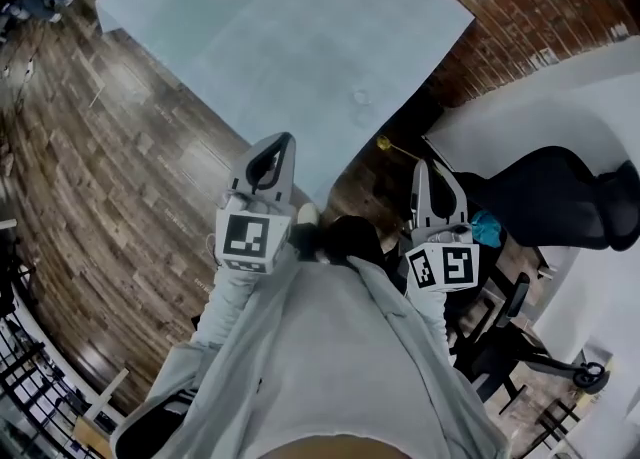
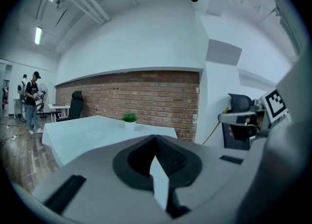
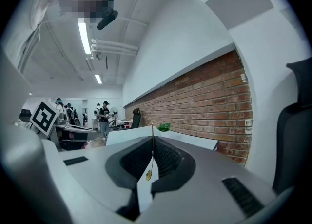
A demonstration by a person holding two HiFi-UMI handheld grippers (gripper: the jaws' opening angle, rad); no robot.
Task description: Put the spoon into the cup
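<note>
**Spoon pinched in the right tongs, just short of the table**

Found the right tongs (image 3: 152, 139) closed tight on a thin gold spoon (image 3: 151, 157), gripped along its stem. Saw the stem run up past the tips, and a small rounded end hang down in the hollow behind them. In the head view, made out the same spoon as a slim gold stick jutting forward and a little left of the right tongs, just short of the table's near edge.

Found the left tongs (image 2: 155, 137) closed as well, tips together with nothing between them. Saw both pairs side by side in front of a grey top (image 1: 330, 367), pointing the same way.

Saw a pale table (image 1: 300, 47) straight ahead of both tongs, its near corner just past the left tips. Spotted a small green plant (image 2: 129, 119) in a white pot at the table's far side, ahead of the left tongs. Noticed one faint roundish shape (image 1: 360, 99) on the tabletop ahead of the tongs; could not tell whether a cup or only a mark.

Saw a red brick wall (image 3: 214, 101) beyond the table, a black office chair (image 1: 560, 207) just right of the right tongs, and dark wood floor (image 1: 100, 167) left of the left tongs. Made out people (image 2: 32, 101) standing well off to the left.
</note>
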